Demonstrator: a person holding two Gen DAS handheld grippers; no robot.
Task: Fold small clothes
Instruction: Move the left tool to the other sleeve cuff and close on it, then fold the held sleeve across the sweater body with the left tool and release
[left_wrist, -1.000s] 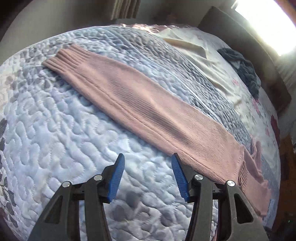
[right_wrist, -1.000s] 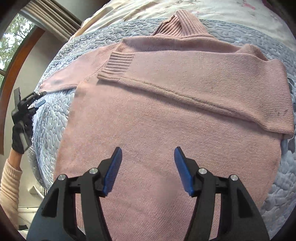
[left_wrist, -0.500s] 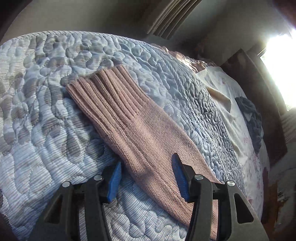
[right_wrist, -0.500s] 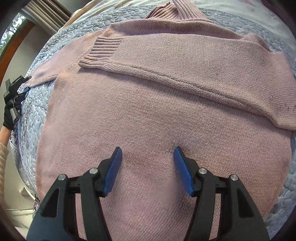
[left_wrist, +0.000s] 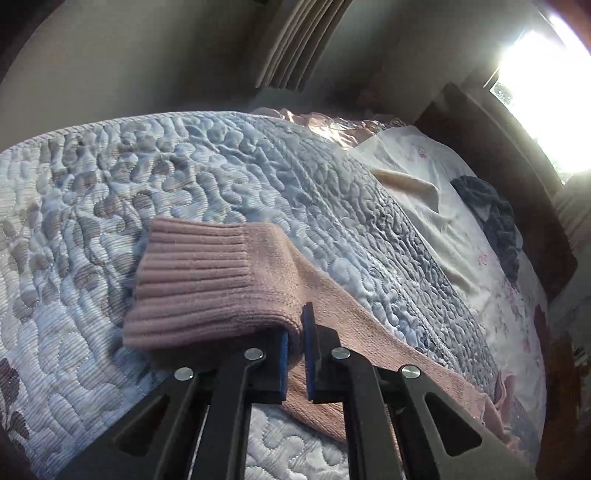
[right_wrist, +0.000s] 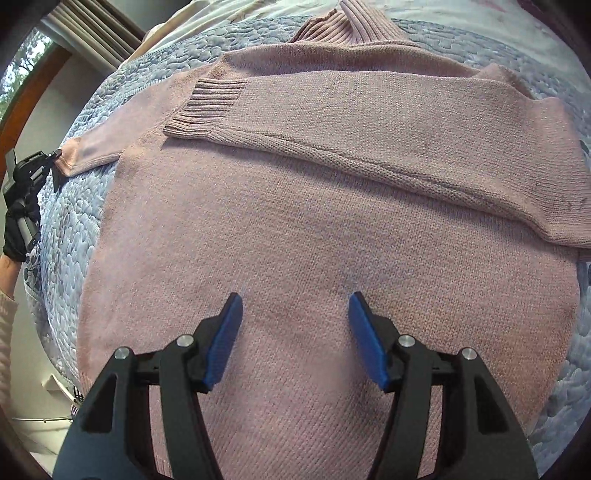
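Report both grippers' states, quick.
Left gripper: shut on the sleeve.
Right gripper: open, above the sweater, holding nothing.

Bed (left_wrist: 461, 236) covered by quilted pale blue-grey bedspread (left_wrist: 229, 173) with pebble-pattern stitching. Cream floral sheet (left_wrist: 428, 184) exposed at far end, past bedspread edge. Dark blue-grey garment (left_wrist: 495, 218) crumpled on sheet near dark headboard (left_wrist: 517, 155). Pink knit sweater (right_wrist: 314, 229) spread flat on bedspread, collar toward sheet; one sleeve folded across chest, ribbed cuff resting on body. Other sleeve (left_wrist: 332, 295) stretched outward over bedspread, its cuff end raised off surface.
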